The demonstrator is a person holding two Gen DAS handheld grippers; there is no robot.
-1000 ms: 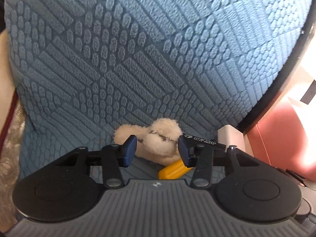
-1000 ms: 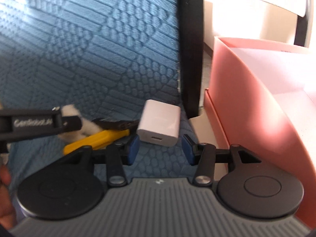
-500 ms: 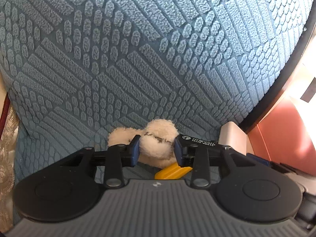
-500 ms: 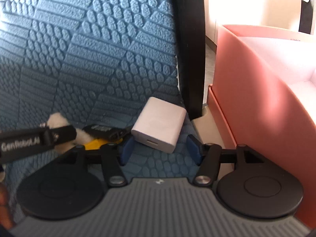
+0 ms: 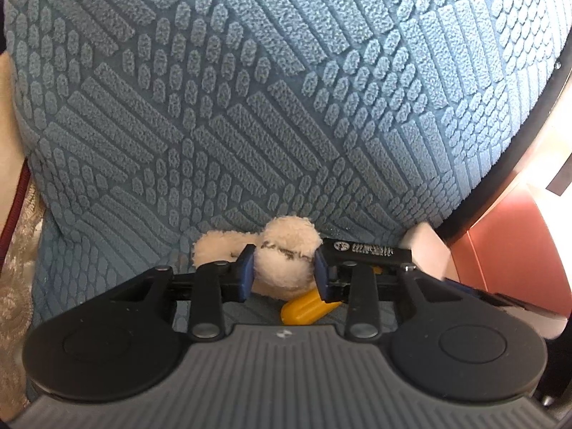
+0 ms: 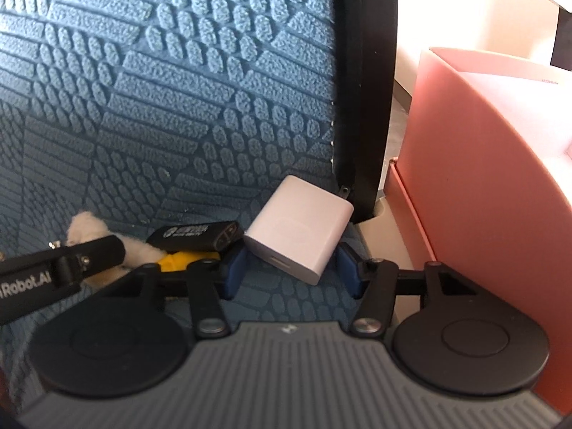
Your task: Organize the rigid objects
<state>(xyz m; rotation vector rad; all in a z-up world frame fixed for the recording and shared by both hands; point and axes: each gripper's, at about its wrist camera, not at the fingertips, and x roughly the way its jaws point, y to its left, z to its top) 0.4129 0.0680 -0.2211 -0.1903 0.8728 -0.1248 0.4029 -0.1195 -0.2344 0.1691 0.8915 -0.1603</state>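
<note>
A cream plush toy lies on the blue textured cushion, at the fold between seat and back. My left gripper is shut on it, with both blue pads pressed into the fluff. Beside the toy lie a black USB stick and a yellow plastic piece. In the right wrist view a white charger cube rests on the cushion by the black chair frame. My right gripper is closing on it, and its pads touch both sides of the cube.
A pink open box stands close to the right of the chair. The USB stick and the yellow piece lie just left of the charger. My left gripper's finger reaches in from the left.
My left jaws narrowed onto the plush toy. My right gripper moved forward to the charger, spread its jaws wider, then closed them around the cube.
</note>
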